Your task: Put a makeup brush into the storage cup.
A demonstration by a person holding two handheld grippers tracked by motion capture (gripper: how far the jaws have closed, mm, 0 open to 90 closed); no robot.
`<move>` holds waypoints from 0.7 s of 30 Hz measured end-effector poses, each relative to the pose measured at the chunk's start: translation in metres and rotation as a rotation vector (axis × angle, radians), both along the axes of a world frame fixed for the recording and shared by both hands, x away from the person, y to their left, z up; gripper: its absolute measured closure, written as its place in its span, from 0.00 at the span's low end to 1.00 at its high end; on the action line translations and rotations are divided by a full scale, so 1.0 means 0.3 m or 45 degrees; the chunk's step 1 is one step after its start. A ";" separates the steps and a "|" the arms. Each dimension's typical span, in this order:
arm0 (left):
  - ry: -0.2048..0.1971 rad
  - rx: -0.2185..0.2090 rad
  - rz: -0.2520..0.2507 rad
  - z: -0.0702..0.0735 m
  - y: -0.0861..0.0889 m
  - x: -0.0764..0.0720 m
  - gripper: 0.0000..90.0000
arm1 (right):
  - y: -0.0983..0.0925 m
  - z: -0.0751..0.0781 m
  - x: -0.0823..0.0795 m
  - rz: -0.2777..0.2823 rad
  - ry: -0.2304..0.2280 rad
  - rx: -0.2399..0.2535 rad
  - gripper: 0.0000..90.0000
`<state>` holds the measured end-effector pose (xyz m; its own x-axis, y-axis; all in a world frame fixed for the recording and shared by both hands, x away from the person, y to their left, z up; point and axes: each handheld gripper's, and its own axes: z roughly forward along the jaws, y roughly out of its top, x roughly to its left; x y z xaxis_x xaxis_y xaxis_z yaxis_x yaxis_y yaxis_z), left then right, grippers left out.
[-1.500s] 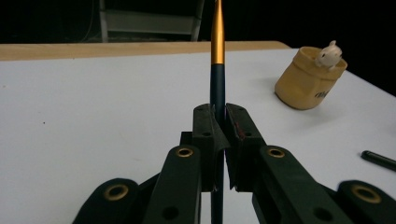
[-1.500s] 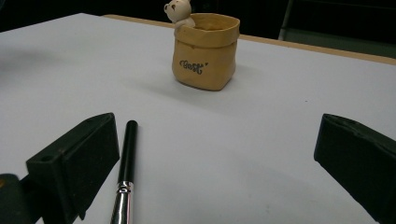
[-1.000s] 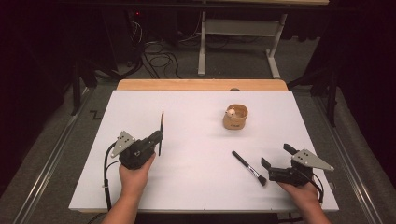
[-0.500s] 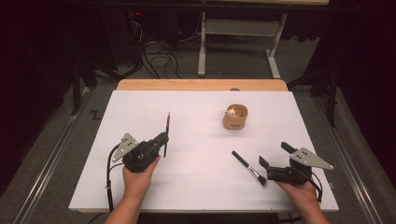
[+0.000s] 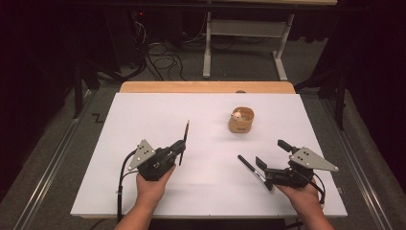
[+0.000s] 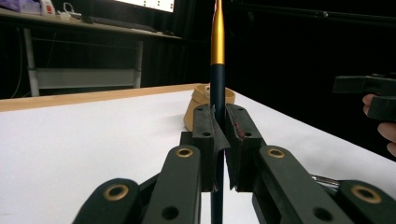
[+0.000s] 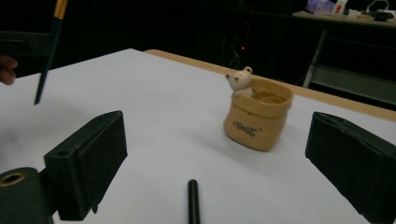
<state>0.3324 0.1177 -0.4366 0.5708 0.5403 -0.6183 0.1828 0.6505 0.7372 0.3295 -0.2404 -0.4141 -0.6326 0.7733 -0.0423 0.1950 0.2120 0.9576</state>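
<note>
My left gripper is shut on a dark, slim brush with a gold band, held upright between the pads over the white table's left half. My right gripper hovers open at the front right. Its jaws have just been closing a little, with nothing pressed between them. A black brush lies flat on the table just below and ahead of them, its end visible. A tan pot with a small bear figure stands farther back, right of centre.
The white board rests on a wooden table whose far edge shows behind it. Beyond are a dark floor, cables and a metal table frame. The right gripper's jaw tips show at the edge of the left gripper view.
My left gripper has carried the upright brush to the right. My right gripper has lifted off the table near the black brush, and its jaws have narrowed slightly.
</note>
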 end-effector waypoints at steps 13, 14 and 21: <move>-0.052 0.011 -0.040 0.032 -0.069 0.017 0.93 | 0.183 0.058 0.043 0.155 0.002 0.059 0.09; -0.051 0.008 -0.045 0.033 -0.076 0.020 0.93 | 0.191 0.062 0.047 0.162 0.010 0.061 0.10; -0.053 0.027 -0.113 0.011 -0.121 -0.010 0.93 | 0.236 0.078 0.062 0.216 0.029 0.124 0.16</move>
<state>0.3294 0.0815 -0.4333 0.6419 0.4996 -0.5817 0.2075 0.6171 0.7590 0.3481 -0.1696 -0.3908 -0.7542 0.6552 0.0436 0.1865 0.1501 0.9709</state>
